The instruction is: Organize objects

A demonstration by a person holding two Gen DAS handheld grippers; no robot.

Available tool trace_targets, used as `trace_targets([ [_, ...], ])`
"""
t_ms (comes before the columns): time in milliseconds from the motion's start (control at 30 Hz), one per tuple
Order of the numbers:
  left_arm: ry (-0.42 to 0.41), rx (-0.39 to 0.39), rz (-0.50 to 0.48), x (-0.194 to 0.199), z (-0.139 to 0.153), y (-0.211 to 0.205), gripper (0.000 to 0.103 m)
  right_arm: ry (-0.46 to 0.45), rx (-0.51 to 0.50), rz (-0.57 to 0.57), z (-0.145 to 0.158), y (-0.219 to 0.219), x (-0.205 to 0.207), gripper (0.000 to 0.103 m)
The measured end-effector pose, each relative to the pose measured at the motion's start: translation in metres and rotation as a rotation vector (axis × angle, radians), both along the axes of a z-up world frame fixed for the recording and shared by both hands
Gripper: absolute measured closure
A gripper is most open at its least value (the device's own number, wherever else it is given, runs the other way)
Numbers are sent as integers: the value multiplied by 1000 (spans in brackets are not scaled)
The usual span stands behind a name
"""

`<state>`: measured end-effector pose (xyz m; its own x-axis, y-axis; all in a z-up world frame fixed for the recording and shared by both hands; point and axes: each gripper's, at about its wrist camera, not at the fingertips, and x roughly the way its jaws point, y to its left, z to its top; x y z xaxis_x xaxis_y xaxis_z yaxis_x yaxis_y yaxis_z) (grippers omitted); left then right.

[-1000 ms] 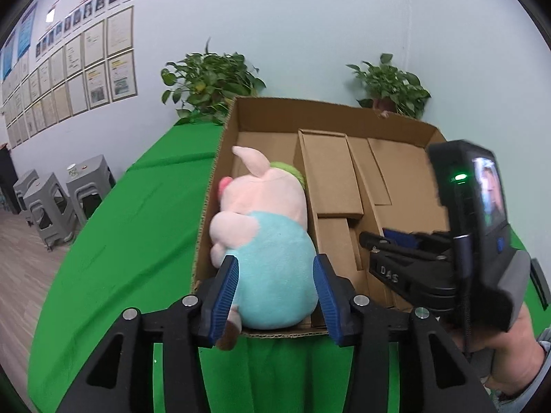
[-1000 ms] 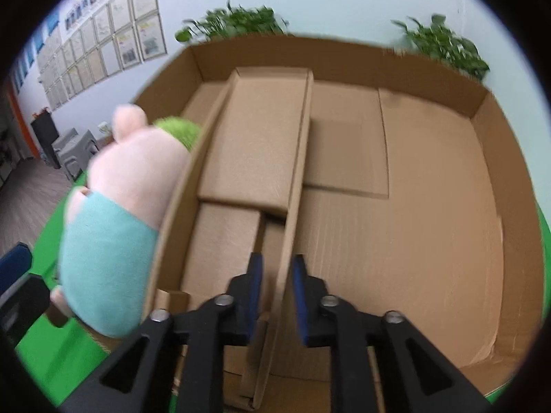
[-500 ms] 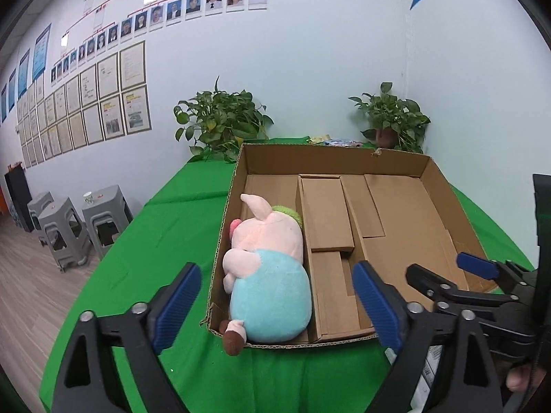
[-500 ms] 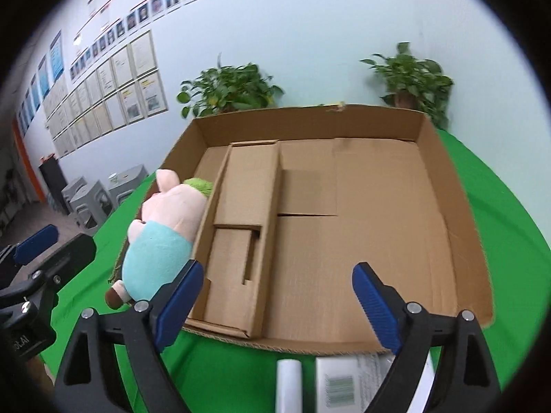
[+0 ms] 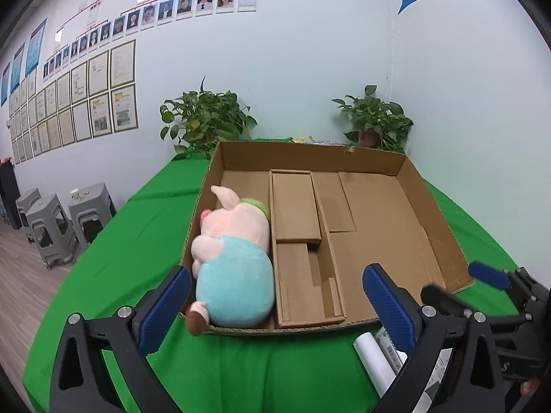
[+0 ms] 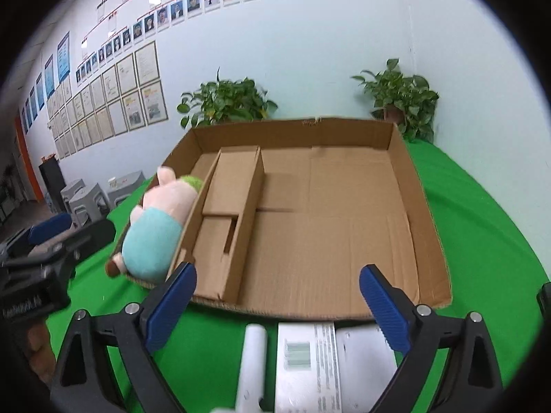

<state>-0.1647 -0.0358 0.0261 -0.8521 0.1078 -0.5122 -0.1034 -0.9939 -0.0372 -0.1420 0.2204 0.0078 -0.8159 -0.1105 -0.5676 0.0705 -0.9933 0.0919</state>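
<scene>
Now the pink plush pig in a teal shirt point(image 5: 234, 261) lies released in the left compartment of the shallow brown cardboard box point(image 5: 434, 213), and your left gripper point(image 5: 275, 304) and right gripper point(image 6: 277, 297), pulled back, are opening empty, so you are free for the next item.

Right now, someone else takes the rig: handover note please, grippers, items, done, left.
Left gripper: jaws opening, nothing between them, just in front of the cardboard box.
Right gripper: jaws opening, nothing between them, in front of the box's near edge.
Plush pig: lying in the box's left compartment, one foot poking over the near edge.
Cardboard divider: stands inside the box beside the pig; the large right section is bare.
Done: pig in the box.
Left: white tube and flat white pack with a barcode lie on the green cloth outside the box.
</scene>
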Motion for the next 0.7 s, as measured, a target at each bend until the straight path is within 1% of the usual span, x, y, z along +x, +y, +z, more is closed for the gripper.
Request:
trace_targets([
  [67,-4,0,-3,0,-3,0,2,-26,-14,16,-6,3,1,7],
  [167,-9,-1,-17,2,-6,1,2,-39,-33,34,-13,5,8,7],
  [300,-37,25,-49,0,-13,2,2,-51,-48,55,-19,6,18,7],
  [567,-76,53,-108,1,-26,7,2,-31,-4,125,-27,-6,46,7],
  [700,-94,65,-146,4,-31,9,2,-45,24,164,-34,-11,54,7],
])
